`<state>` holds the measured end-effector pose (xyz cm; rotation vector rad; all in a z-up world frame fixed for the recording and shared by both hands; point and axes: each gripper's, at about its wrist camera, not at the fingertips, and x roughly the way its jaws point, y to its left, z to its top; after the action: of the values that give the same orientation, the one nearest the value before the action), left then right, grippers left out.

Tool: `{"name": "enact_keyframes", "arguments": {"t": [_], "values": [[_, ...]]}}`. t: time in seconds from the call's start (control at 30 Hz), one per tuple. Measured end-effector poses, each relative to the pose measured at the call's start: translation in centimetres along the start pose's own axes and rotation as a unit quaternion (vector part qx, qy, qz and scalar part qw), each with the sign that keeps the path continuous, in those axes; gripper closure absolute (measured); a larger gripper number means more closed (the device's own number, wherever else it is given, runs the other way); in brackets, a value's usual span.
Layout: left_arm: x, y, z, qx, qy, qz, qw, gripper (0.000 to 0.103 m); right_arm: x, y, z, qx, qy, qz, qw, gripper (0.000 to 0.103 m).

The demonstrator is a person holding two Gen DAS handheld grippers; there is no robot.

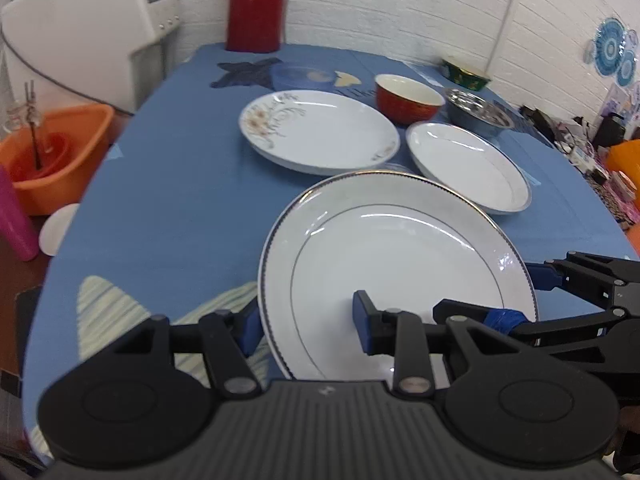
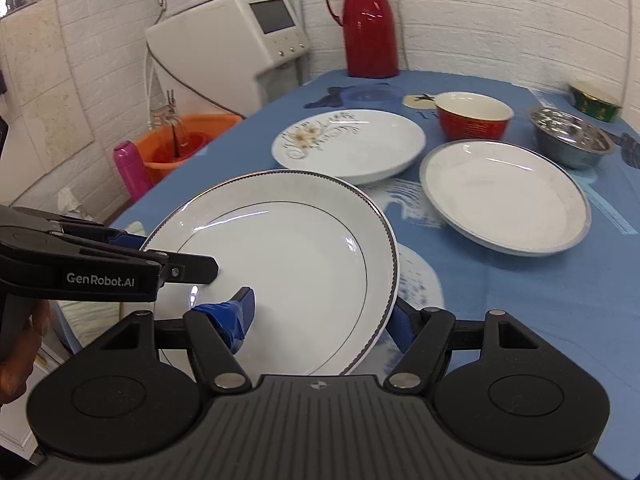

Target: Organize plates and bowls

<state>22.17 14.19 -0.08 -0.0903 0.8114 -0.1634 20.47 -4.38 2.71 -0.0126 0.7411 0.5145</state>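
You had the gold-rimmed plate (image 1: 396,268) lifted and tilted above the near edge of the counter (image 1: 168,184), with both tools around its rim. Your left tool (image 1: 306,324) straddled the plate's near-left rim: one blue pad sat outside and below the edge, the other lay on the plate's upper face, the jaws standing partly closed about the rim; whether the pads pressed it tight cannot be told. Your right tool (image 2: 322,322) did the same at the near-right rim, its taped blue finger on the upper face and the other finger under the edge, also partly closed.

Farther across the blue cloth, the floral plate (image 2: 348,144) lay flat at centre, and the grey-rimmed plate (image 2: 506,196) lay just right of it. Beyond them stood the red bowl (image 2: 474,120), with the steel bowl (image 2: 570,136) to its right and a green bowl (image 2: 596,100) at the far right corner. A red thermos (image 2: 370,24) stood at the far edge.
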Motion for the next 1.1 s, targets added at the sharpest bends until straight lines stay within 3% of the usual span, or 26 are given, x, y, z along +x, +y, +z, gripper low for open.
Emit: {"name": "enact_keyframes", "arguments": {"t": [0.13, 0.23, 0.47, 0.67, 0.7, 0.77, 0.83, 0.97, 1.1], "values": [[-0.9, 3.1, 0.2, -0.019, -0.010, 0.037, 0.9991, 0.072, 2.2, 2.1, 1.2, -0.007, -0.006, 0.037, 0.999, 0.047], [-0.4, 4.5, 0.3, -0.029, -0.010, 0.047, 0.9984, 0.072, 3.7, 2.8, 1.6, -0.009, -0.004, 0.039, 0.999, 0.047], [3.6, 4.6, 0.8, -0.039, 0.014, 0.011, 0.9991, 0.072, 4.5, 1.5, 1.2, 0.006, 0.017, -0.003, 1.000, 0.047], [4.2, 3.8, 0.7, -0.021, 0.001, 0.025, 0.9995, 0.071, 5.3, 1.5, 0.7, -0.008, 0.021, -0.008, 1.000, 0.044], [4.2, 3.8, 0.7, -0.021, 0.002, 0.019, 0.9996, 0.062, 5.3, 1.5, 0.6, -0.016, 0.021, -0.007, 1.000, 0.043], [4.4, 3.5, 0.5, -0.018, 0.008, 0.008, 0.9998, 0.032, 5.1, 1.4, 0.5, -0.023, 0.023, 0.000, 0.999, 0.045], [4.2, 3.1, 0.5, -0.017, -0.004, 0.020, 0.9996, 0.033, 4.3, 0.8, 0.6, -0.003, 0.018, -0.002, 1.000, 0.045], [2.5, 2.9, 1.0, -0.009, -0.045, 0.047, 0.9979, 0.029, 0.9, -1.5, -0.1, 0.038, -0.022, -0.045, 0.998, 0.044], [1.8, 3.6, 2.2, -0.017, -0.052, 0.050, 0.9972, 0.029, -1.1, -3.6, 0.1, 0.074, -0.033, -0.046, 0.996, 0.044]]}}
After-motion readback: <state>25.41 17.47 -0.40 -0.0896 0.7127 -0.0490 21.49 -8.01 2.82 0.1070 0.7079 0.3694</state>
